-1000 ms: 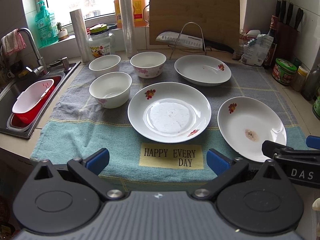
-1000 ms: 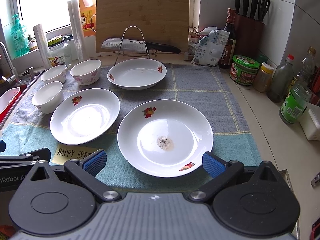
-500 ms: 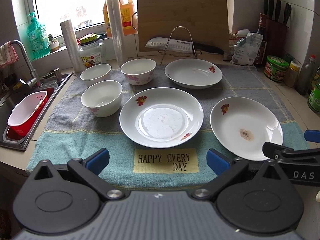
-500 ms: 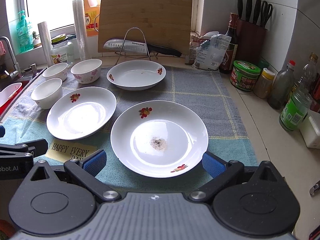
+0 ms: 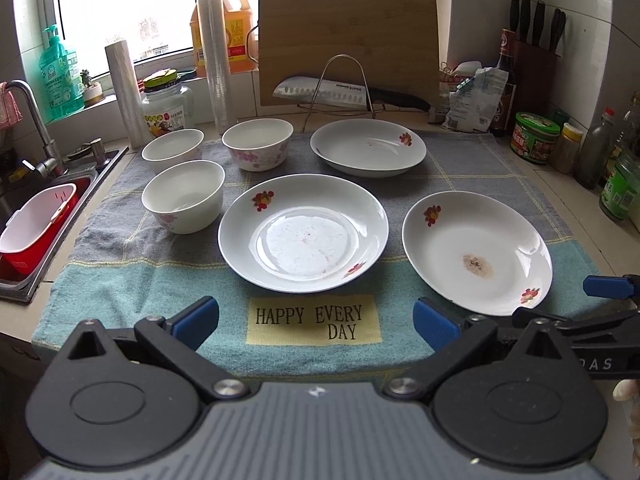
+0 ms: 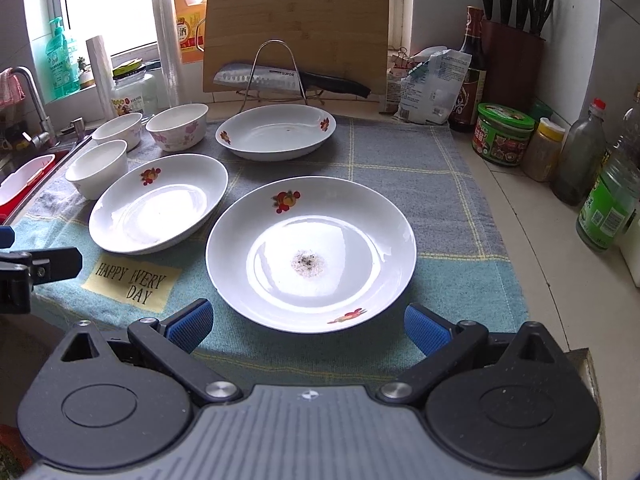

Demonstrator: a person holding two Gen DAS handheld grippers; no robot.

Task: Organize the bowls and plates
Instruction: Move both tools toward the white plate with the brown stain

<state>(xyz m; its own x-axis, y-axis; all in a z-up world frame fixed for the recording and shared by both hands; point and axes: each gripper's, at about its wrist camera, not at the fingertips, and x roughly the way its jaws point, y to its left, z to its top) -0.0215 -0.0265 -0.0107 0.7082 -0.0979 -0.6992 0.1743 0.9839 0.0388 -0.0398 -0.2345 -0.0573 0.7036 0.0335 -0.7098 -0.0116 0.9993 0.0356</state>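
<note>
Three white flowered plates lie on a cloth mat: a centre plate [image 5: 303, 233] [image 6: 158, 203], a right plate with a brown stain [image 5: 477, 252] [image 6: 311, 253], and a far plate [image 5: 368, 147] [image 6: 276, 131]. Three white bowls [image 5: 183, 196] [image 5: 173, 149] [image 5: 258, 143] stand at the mat's left back. My left gripper [image 5: 315, 322] hovers open over the mat's front edge, short of the centre plate. In the right wrist view, my right gripper [image 6: 307, 326] is open at the stained plate's near rim. Neither holds anything.
A sink [image 5: 24, 240] with a red and white basin lies left. Behind the mat stand a cutting board [image 5: 347, 44], a knife on a wire rack [image 5: 348, 94], jars and rolls. Bottles and jars [image 6: 504, 134] line the right counter, with a knife block [image 6: 514, 68] in the corner.
Both grippers have risen and pulled back slightly, so the plates sit farther ahead and more of the counter's back shows. No dish has moved.
</note>
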